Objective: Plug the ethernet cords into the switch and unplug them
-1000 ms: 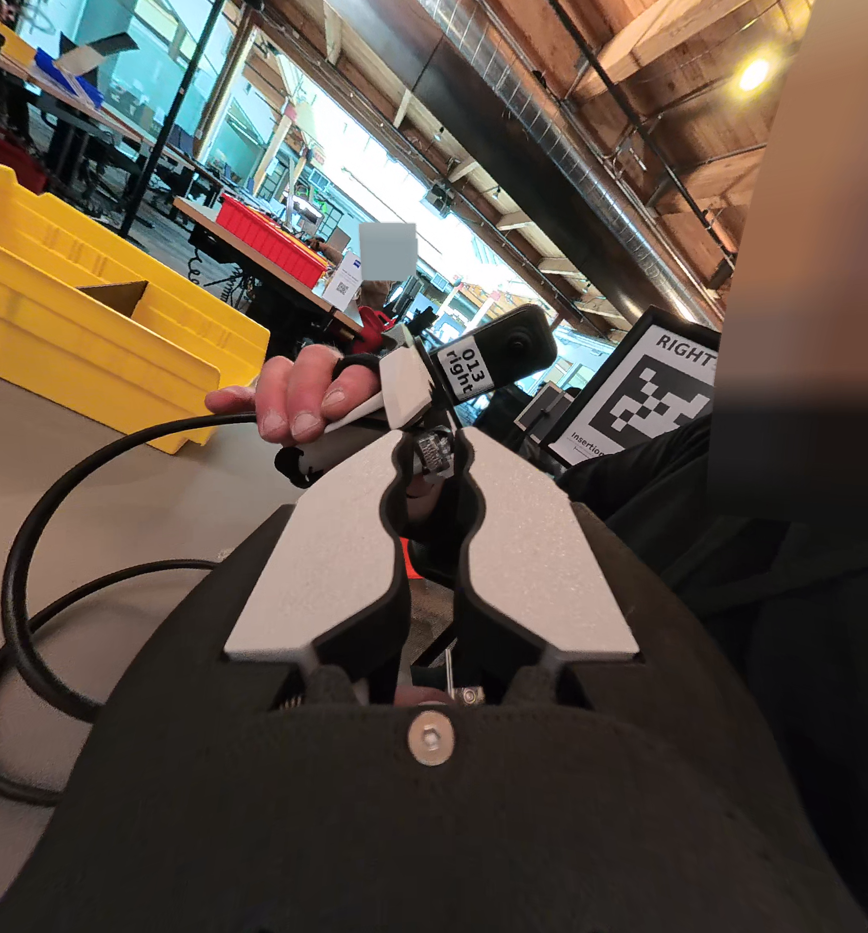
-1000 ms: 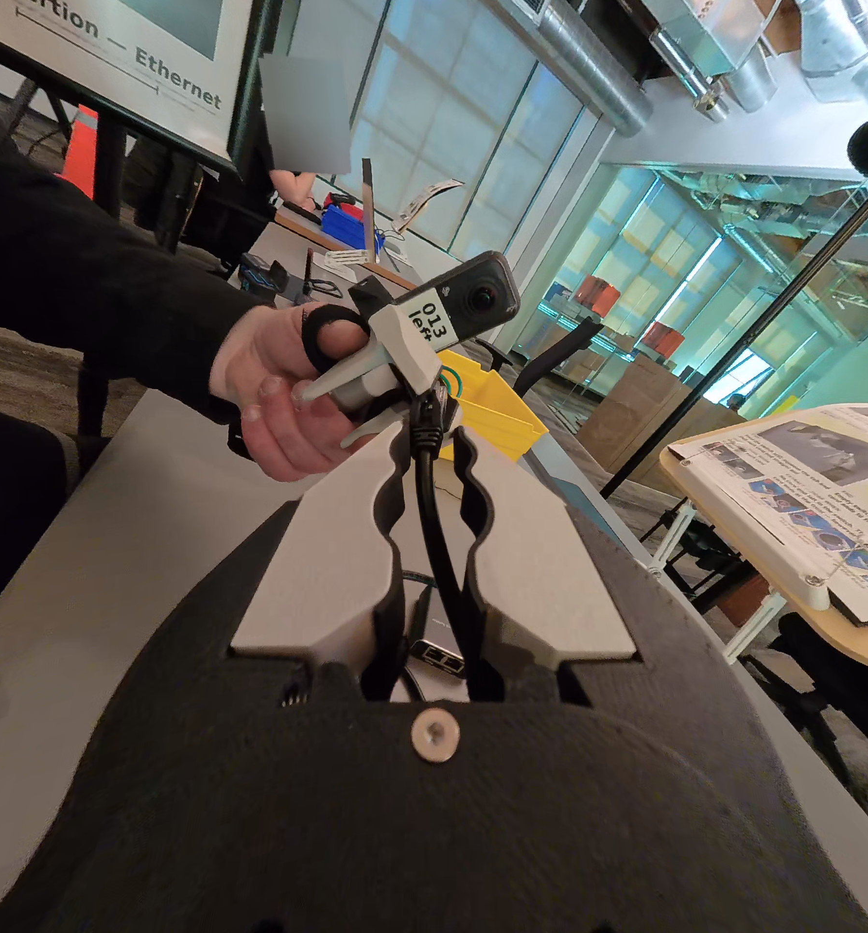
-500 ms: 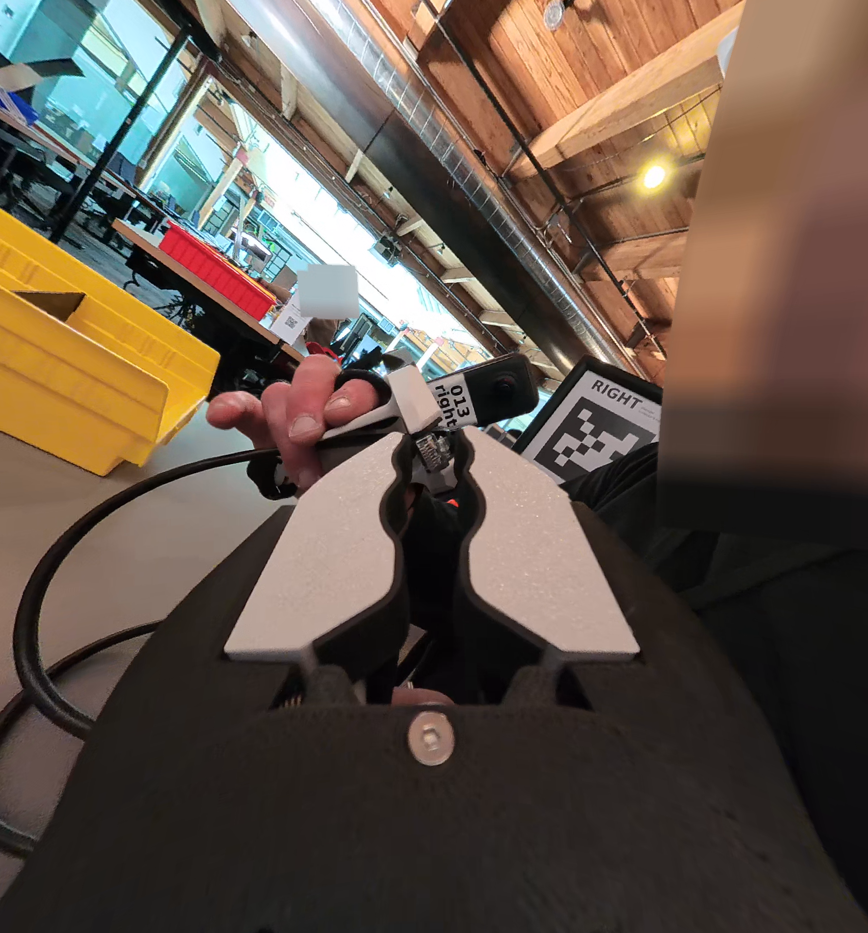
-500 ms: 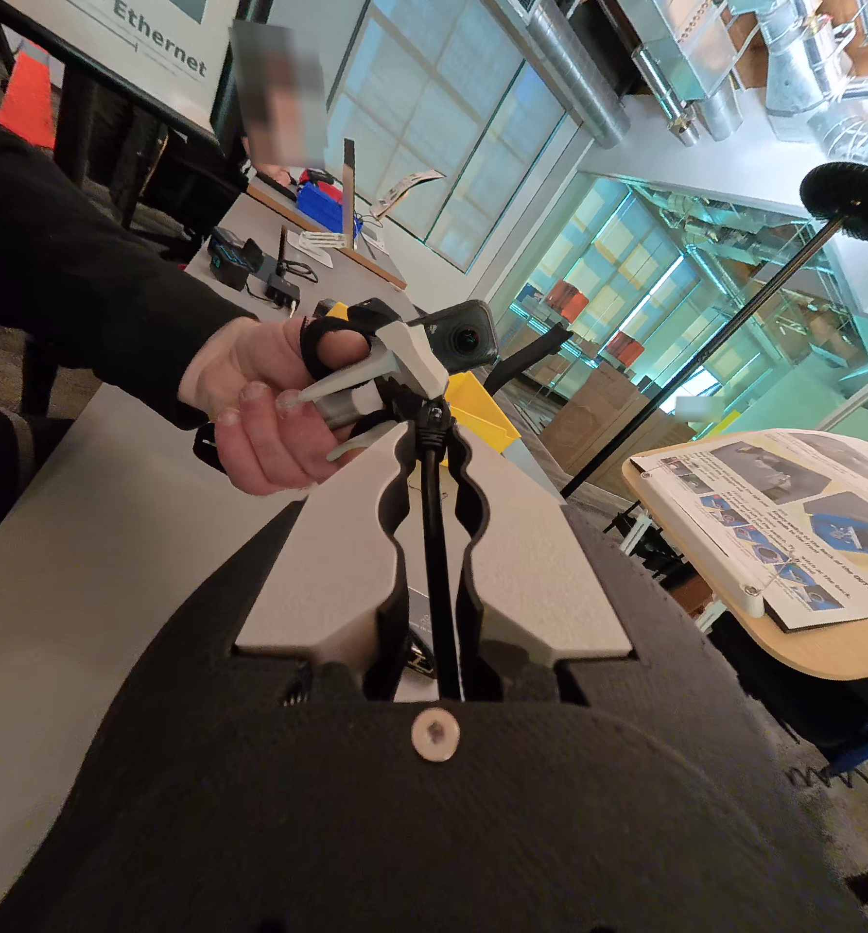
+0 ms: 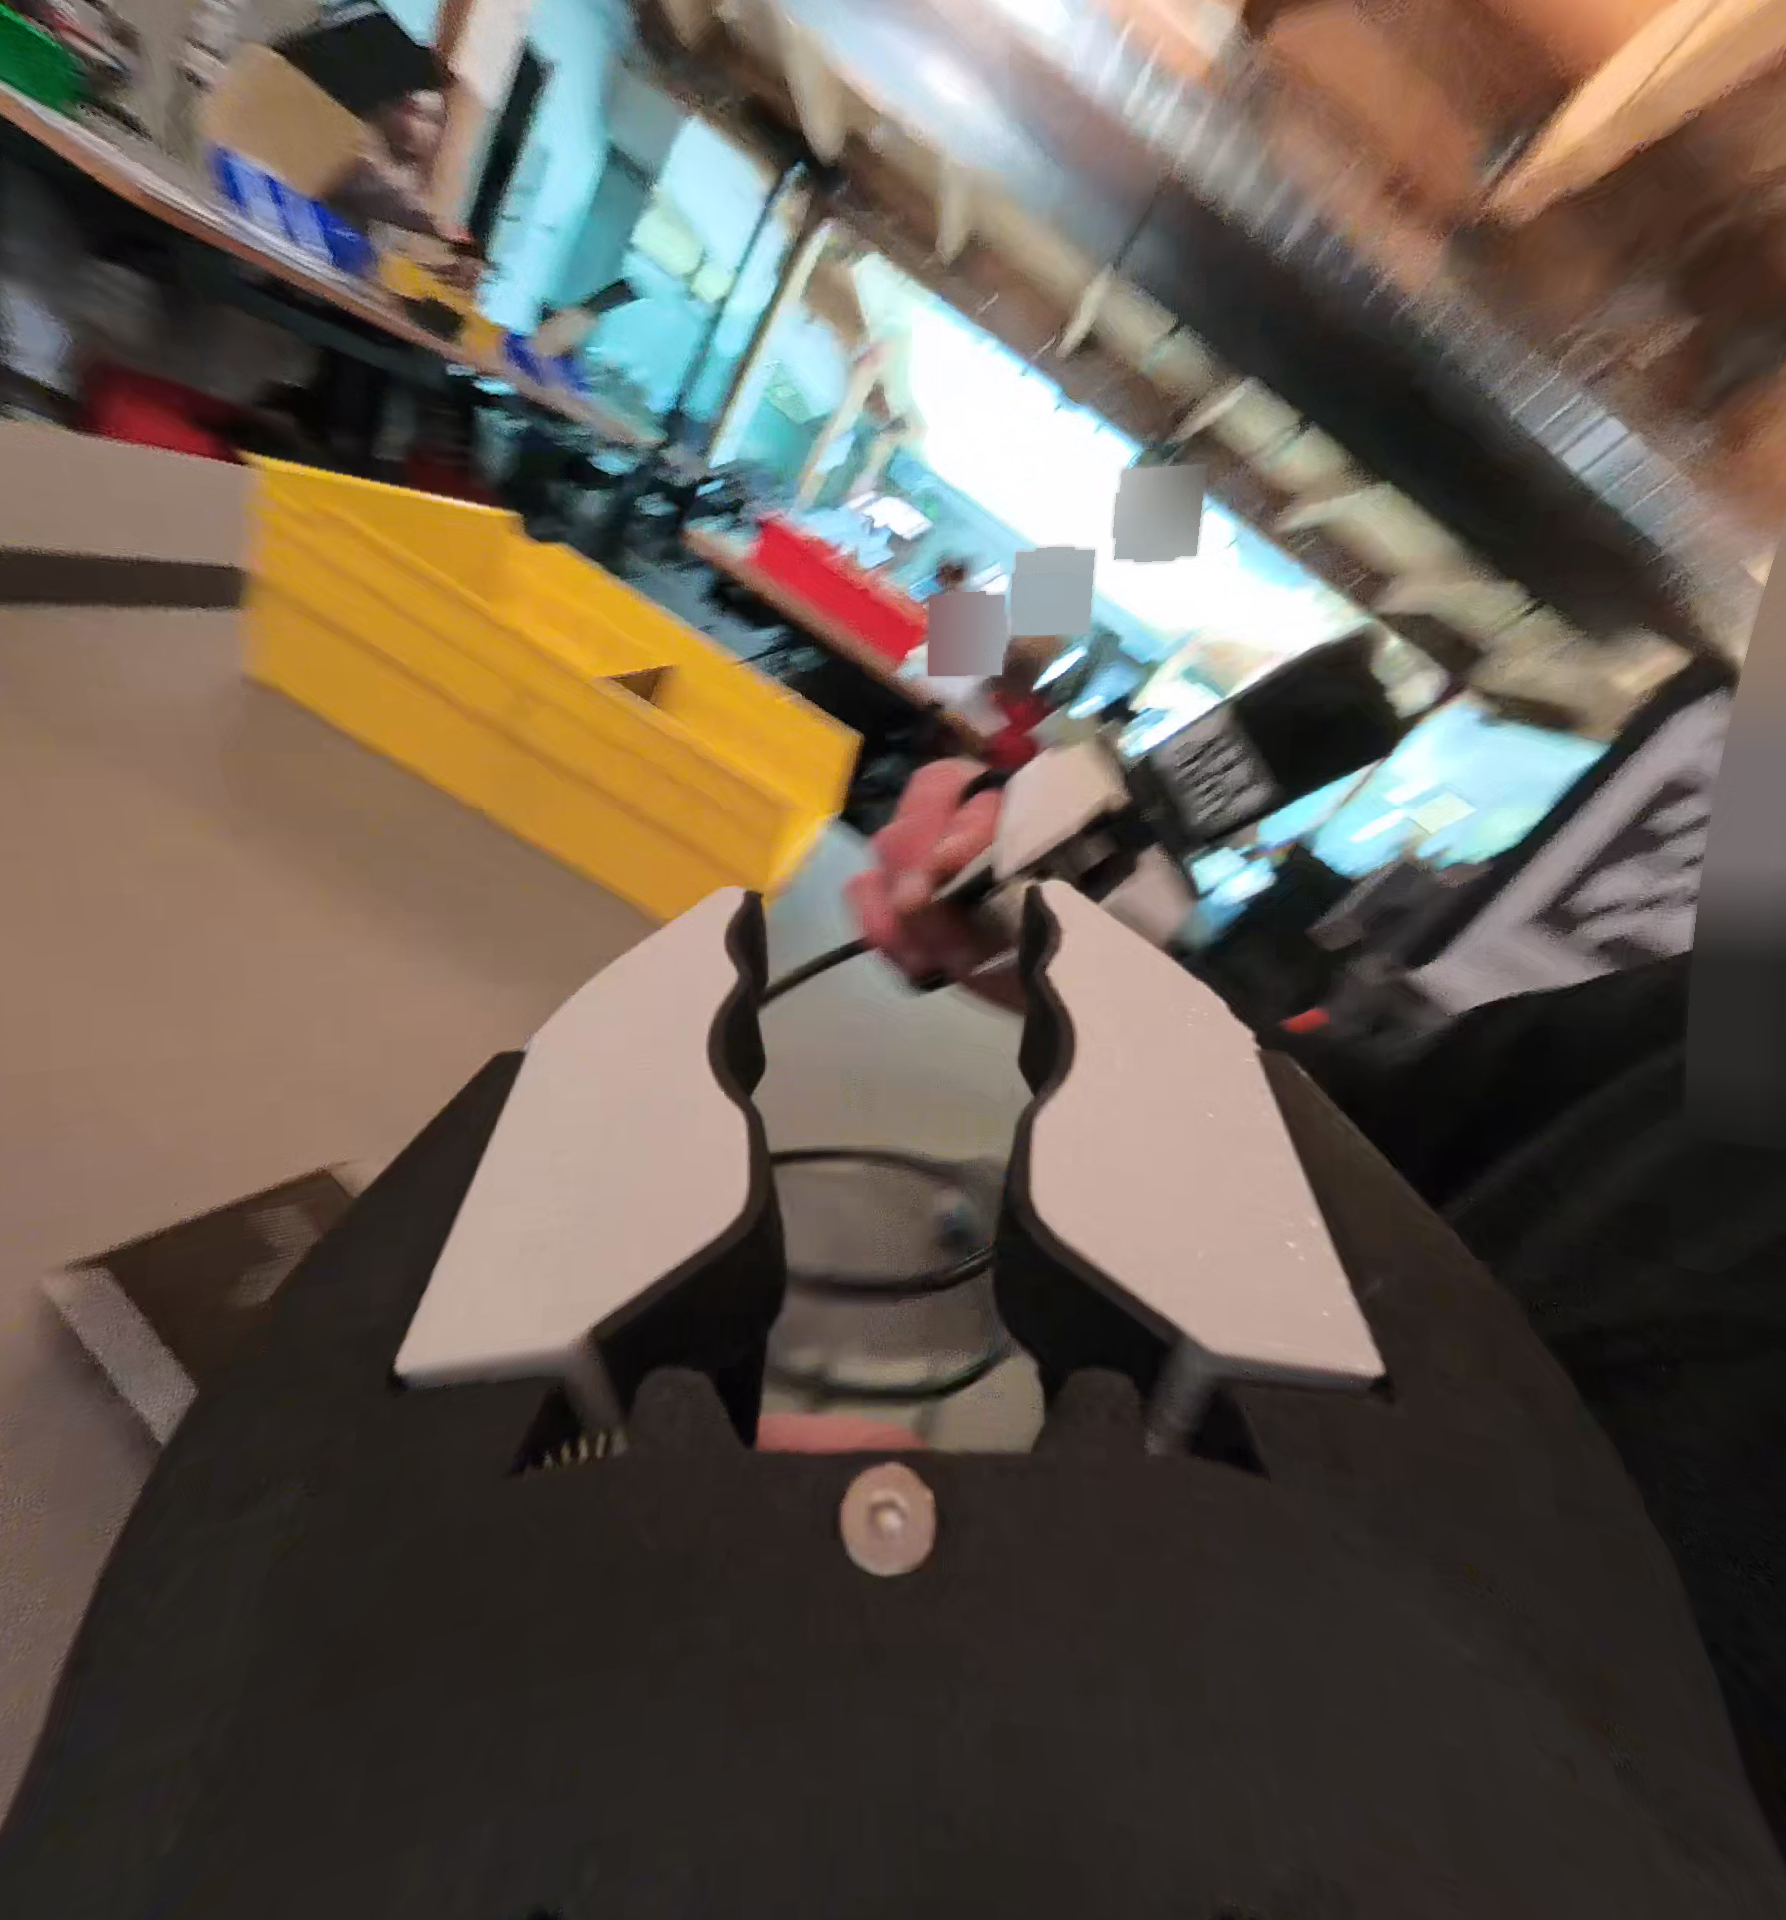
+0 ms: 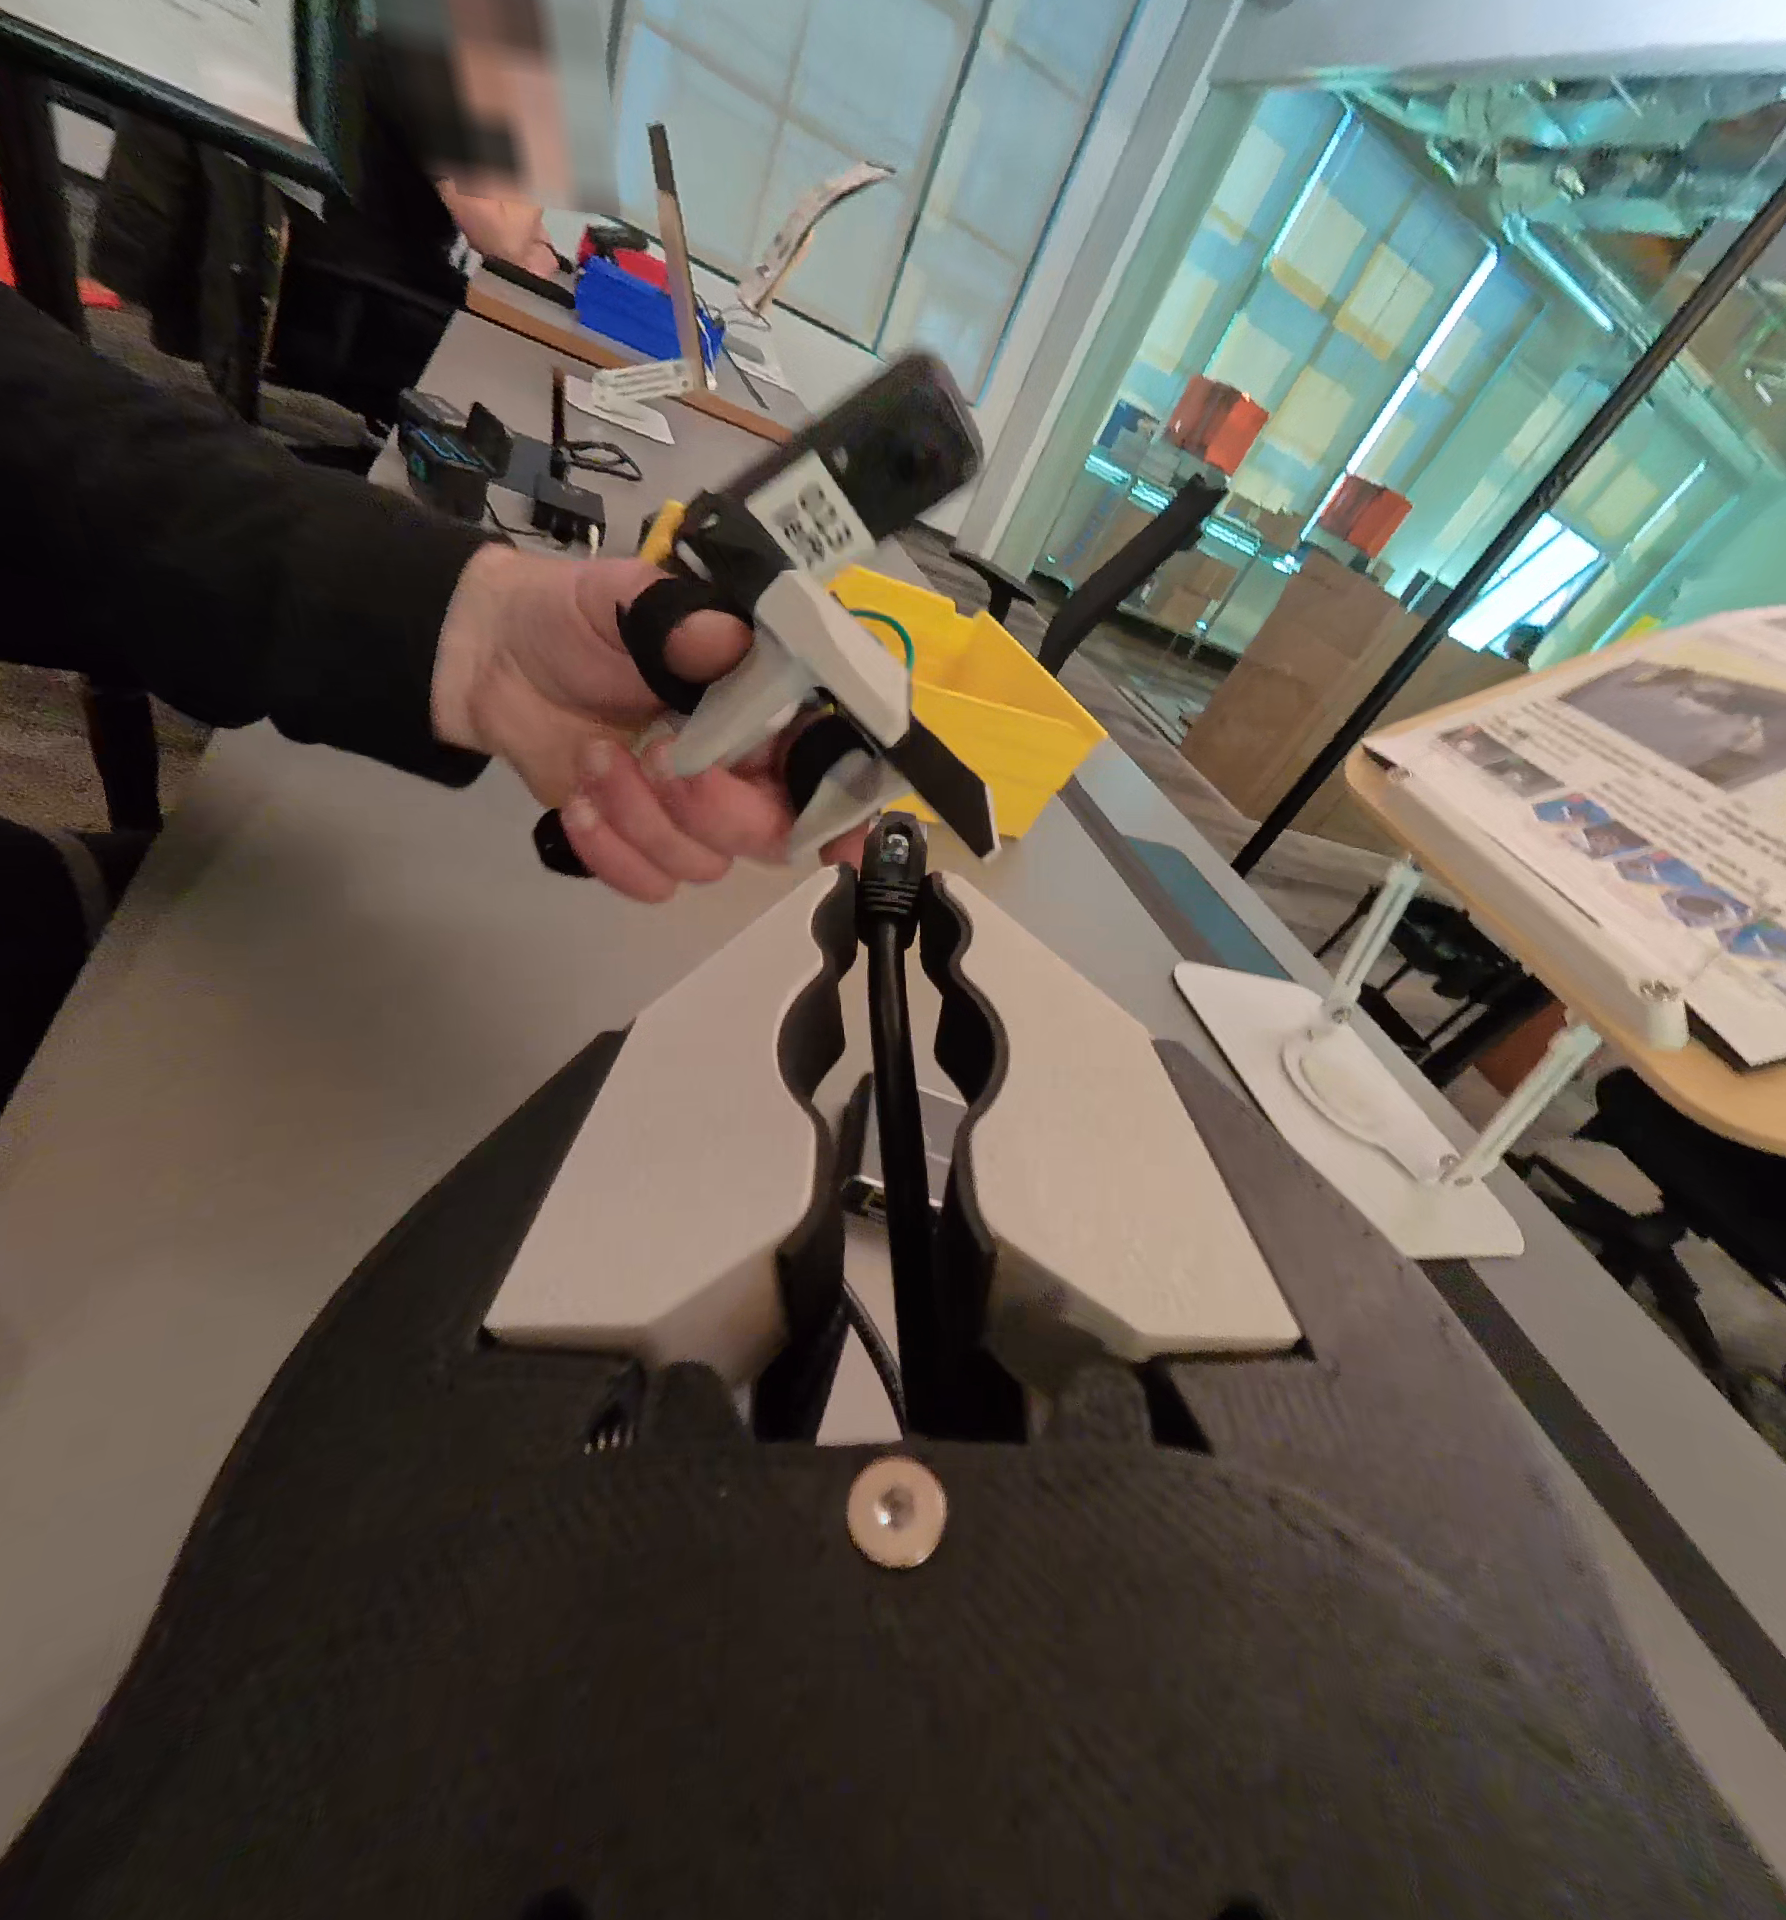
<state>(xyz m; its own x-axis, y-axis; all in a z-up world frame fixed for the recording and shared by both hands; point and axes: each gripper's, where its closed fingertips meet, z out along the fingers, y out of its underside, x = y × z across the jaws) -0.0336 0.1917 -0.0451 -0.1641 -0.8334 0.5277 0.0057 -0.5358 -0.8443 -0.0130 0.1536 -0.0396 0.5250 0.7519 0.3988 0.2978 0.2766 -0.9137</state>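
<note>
Cord held, not yet plugged in

The black ethernet cord (image 6: pixel 894 1039) is pinched by the right tool (image 6: pixel 887 894), plug free above the bench (image 6: pixel 245 1039); the left tool (image 5: pixel 889 920) is spread, empty. The switch (image 6: pixel 884 1143), glimpsed below, awaits plugging and unplugging.

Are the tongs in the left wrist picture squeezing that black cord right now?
No. The left tongs stand wide open with nothing between them, while the black cord is pinched in the right tongs.
</note>
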